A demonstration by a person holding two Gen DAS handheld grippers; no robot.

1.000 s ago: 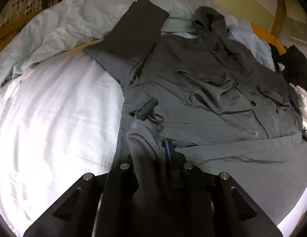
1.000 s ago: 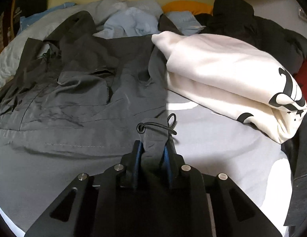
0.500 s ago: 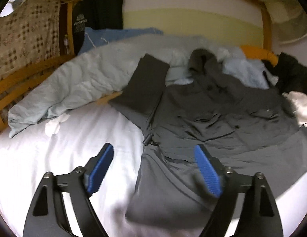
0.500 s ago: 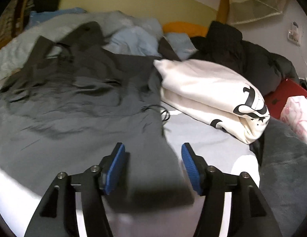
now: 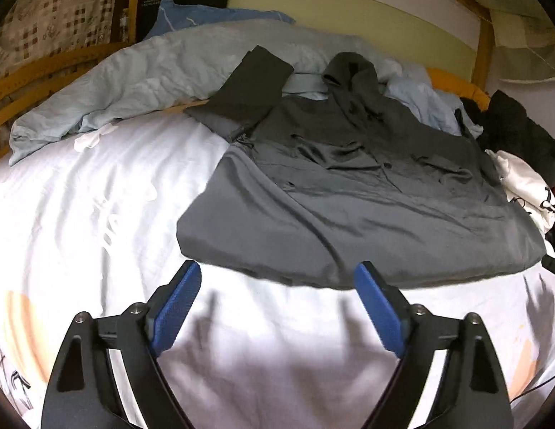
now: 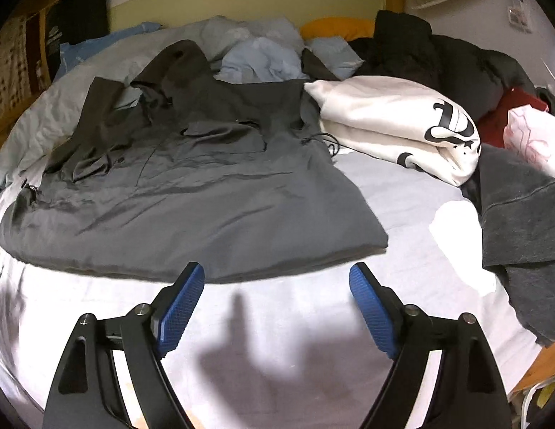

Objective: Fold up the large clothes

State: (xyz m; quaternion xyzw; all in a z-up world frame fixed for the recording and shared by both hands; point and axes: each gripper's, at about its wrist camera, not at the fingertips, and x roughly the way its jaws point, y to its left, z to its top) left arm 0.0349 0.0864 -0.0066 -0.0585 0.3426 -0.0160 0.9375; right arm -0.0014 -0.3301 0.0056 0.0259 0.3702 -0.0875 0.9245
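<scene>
A dark grey hooded jacket (image 5: 349, 196) lies spread on the white bed sheet (image 5: 80, 214), hood toward the headboard, one sleeve (image 5: 252, 89) stretched up to the left. Its near edge is a smooth fold. My left gripper (image 5: 277, 271) hovers open over bare sheet just in front of that fold, holding nothing. In the right wrist view the same jacket (image 6: 188, 196) fills the left and middle. My right gripper (image 6: 277, 268) hangs in front of the fold's right end, its jaws opening, with nothing between them.
A rumpled light blue duvet (image 5: 134, 82) runs along the wooden bed frame (image 5: 45, 82). A folded white sweatshirt with black print (image 6: 395, 125) lies right of the jacket. Black clothes (image 6: 438, 53), a red item (image 6: 510, 114) and a dark grey garment (image 6: 520, 221) crowd the right side.
Both grippers were shut on the jacket's fabric; they have let go, opened wide and drawn back and up. The jacket now rests on the bed with its lower part folded.
</scene>
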